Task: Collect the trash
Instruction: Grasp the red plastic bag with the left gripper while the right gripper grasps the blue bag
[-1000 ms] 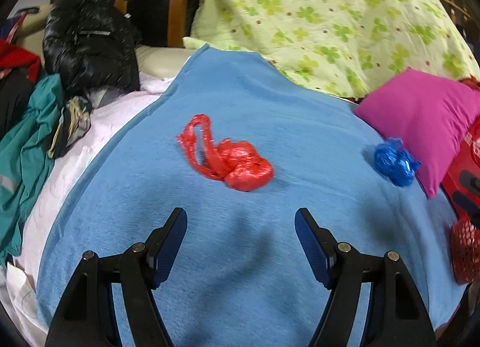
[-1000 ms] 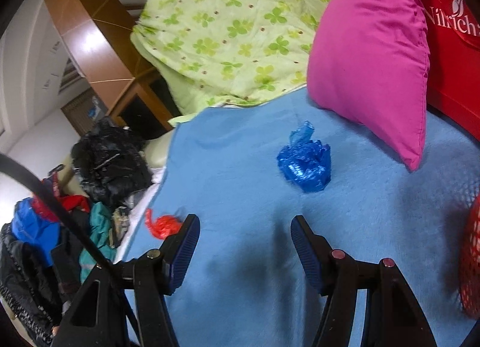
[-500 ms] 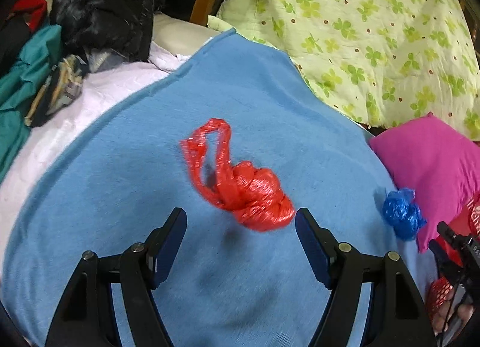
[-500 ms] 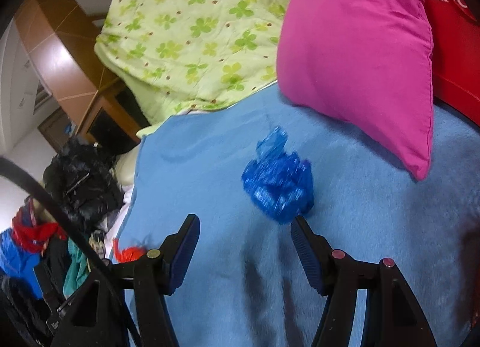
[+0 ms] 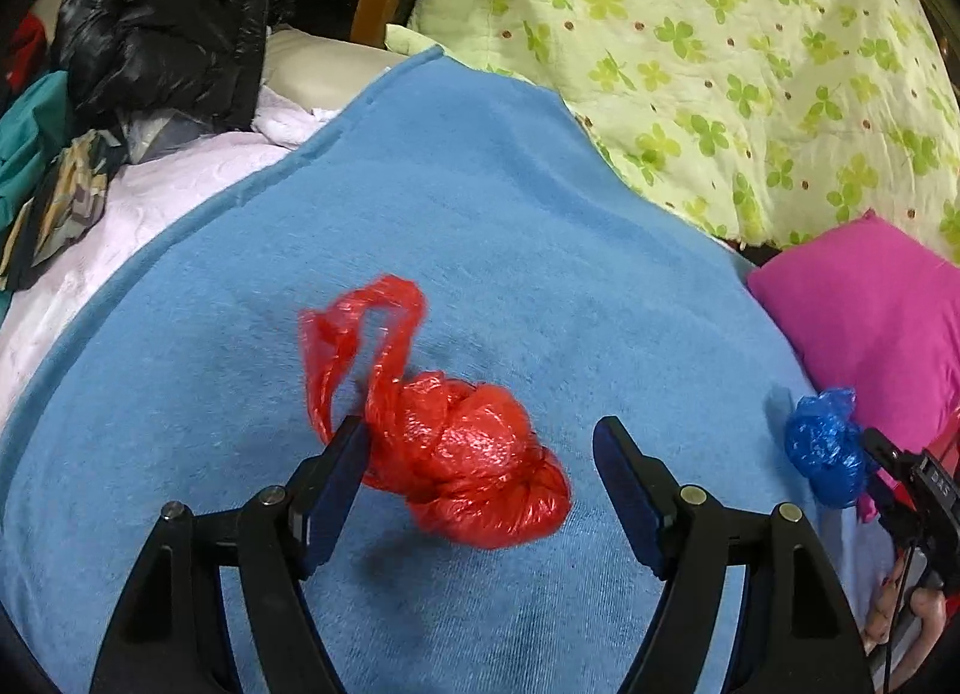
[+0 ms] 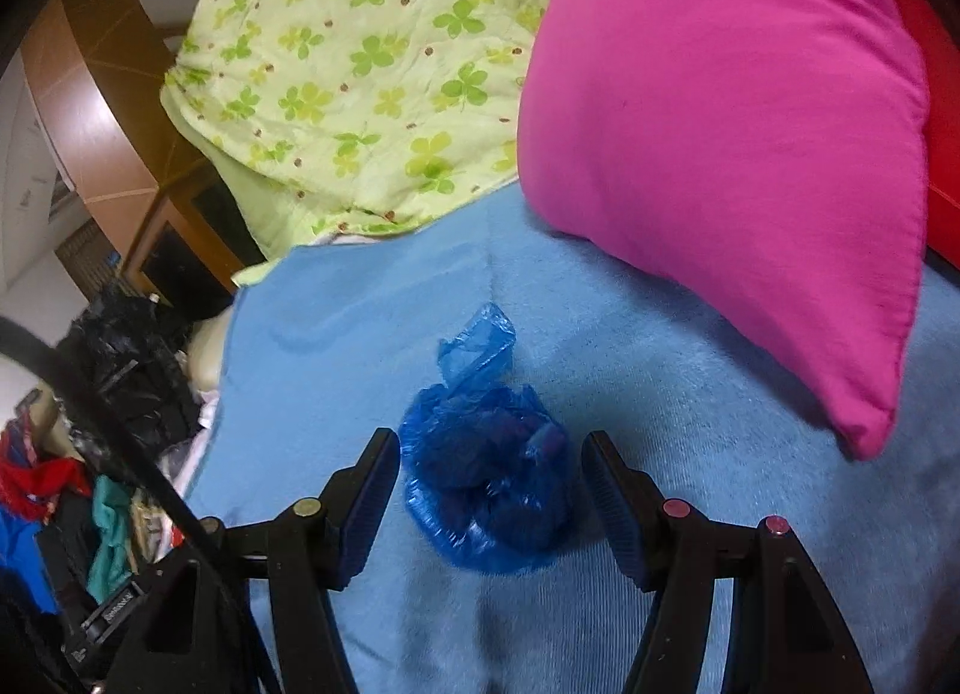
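A crumpled red plastic bag lies on the blue blanket between the fingers of my left gripper. Its left finger touches the bag's edge and the right finger stands clear, so the jaws are open. A crumpled blue plastic bag lies on the same blanket between the fingers of my right gripper. Those jaws are closing, with narrow gaps still on both sides of the bag. The left wrist view also catches the blue bag at far right, beside a hand on the other gripper.
A pink pillow lies just right of the blue bag, against a red bag. A green clover quilt is heaped at the back. A black jacket and other clothes are piled at the left edge of the bed.
Both grippers have moved forward and down. The red bag now sits between the left fingers and the blue bag between the right fingers; earlier each lay well ahead.
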The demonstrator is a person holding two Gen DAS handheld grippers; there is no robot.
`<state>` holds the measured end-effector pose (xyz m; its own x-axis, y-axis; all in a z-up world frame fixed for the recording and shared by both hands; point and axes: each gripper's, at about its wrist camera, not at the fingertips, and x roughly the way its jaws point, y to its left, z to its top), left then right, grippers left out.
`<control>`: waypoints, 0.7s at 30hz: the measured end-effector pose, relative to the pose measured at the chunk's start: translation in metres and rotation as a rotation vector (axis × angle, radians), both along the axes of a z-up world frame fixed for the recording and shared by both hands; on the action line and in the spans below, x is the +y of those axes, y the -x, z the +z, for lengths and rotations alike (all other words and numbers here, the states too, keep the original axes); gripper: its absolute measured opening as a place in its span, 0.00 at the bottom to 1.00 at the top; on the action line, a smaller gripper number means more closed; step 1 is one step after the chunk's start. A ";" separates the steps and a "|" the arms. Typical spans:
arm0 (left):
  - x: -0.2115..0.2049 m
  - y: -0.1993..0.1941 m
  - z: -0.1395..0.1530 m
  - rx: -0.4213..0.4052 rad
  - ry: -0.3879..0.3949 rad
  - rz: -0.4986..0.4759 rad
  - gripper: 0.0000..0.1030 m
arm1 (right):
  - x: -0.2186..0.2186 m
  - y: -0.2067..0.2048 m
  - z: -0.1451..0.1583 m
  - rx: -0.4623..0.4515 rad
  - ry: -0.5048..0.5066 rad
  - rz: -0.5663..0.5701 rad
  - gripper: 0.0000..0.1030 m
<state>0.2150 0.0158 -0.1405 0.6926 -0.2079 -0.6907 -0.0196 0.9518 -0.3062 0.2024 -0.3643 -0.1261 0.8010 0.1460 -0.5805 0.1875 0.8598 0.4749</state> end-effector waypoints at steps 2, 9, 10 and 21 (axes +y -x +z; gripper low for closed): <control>-0.003 -0.003 -0.002 0.005 -0.004 -0.008 0.75 | 0.002 -0.008 -0.007 0.015 -0.001 0.007 0.64; 0.001 -0.011 -0.013 0.055 0.019 0.000 0.75 | 0.019 -0.020 -0.017 0.060 0.022 0.045 0.60; 0.004 -0.011 -0.013 0.058 0.038 0.006 0.74 | 0.021 -0.020 -0.017 0.057 0.025 0.049 0.59; 0.015 -0.004 -0.006 0.041 0.086 0.007 0.47 | 0.058 -0.001 -0.005 0.075 0.053 0.143 0.56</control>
